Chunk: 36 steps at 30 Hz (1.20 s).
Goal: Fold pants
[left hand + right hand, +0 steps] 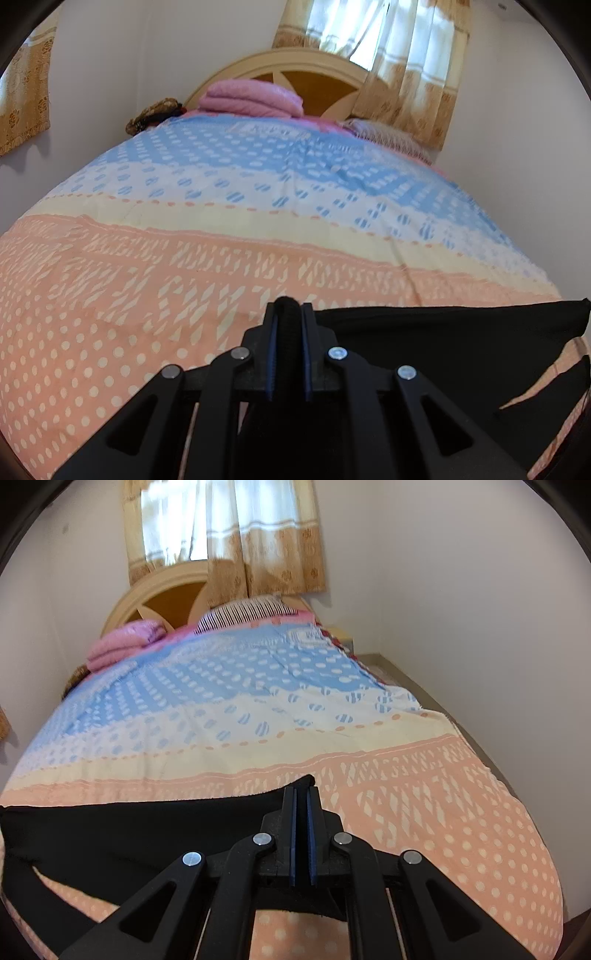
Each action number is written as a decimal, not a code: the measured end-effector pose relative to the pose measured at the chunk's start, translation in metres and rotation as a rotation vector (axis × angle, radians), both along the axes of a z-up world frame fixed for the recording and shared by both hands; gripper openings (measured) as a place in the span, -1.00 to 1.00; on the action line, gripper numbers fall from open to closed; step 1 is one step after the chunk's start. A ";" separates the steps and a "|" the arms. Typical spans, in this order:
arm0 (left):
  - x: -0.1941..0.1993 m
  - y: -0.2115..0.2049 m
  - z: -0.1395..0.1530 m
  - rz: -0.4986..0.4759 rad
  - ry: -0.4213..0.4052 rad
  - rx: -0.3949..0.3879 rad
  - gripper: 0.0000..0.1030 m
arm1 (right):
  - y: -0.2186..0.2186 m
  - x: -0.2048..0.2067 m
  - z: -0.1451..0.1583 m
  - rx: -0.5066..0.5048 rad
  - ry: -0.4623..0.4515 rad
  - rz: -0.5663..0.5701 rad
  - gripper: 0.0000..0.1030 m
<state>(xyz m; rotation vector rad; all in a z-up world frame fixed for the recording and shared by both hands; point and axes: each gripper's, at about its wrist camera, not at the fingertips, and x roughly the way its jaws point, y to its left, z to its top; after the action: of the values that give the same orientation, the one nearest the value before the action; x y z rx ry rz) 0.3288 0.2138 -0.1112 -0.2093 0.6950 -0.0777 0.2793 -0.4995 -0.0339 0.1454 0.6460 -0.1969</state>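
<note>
Left gripper (289, 308) is pinching the black pants (443, 343) at lower center. Right gripper (303, 794) is clamping their other edge above the bedspread (424, 805).

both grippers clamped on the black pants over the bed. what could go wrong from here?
1. The left gripper pinches a thick bunched edge of the black pants, while the right gripper seems to hold only a thin corner; that thinner grip might slip under tension.
2. A loose part of the pants hangs below the stretched edge and may fold crookedly.
3. Dragging could wrinkle the bedspread.
</note>
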 end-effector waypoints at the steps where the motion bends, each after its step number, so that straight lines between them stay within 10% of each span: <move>1: -0.006 0.002 0.004 -0.006 -0.023 -0.010 -0.77 | 0.000 -0.008 0.003 0.006 -0.021 0.005 -0.92; 20: -0.141 0.026 -0.023 -0.102 -0.190 -0.174 -0.77 | -0.019 -0.160 -0.030 0.137 -0.129 -0.034 -0.92; 28: -0.167 0.019 -0.053 -0.116 -0.143 -0.118 -0.74 | -0.020 -0.174 -0.067 0.128 -0.019 -0.065 -0.92; 36: -0.188 0.024 -0.056 -0.106 -0.146 0.002 -0.26 | -0.028 -0.191 -0.066 0.106 0.016 -0.099 -0.69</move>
<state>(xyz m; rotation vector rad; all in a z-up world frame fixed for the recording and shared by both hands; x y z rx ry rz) 0.1407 0.2380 -0.1676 -0.1630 0.5600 -0.1923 0.0885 -0.5275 -0.1000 0.2787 0.6660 -0.2597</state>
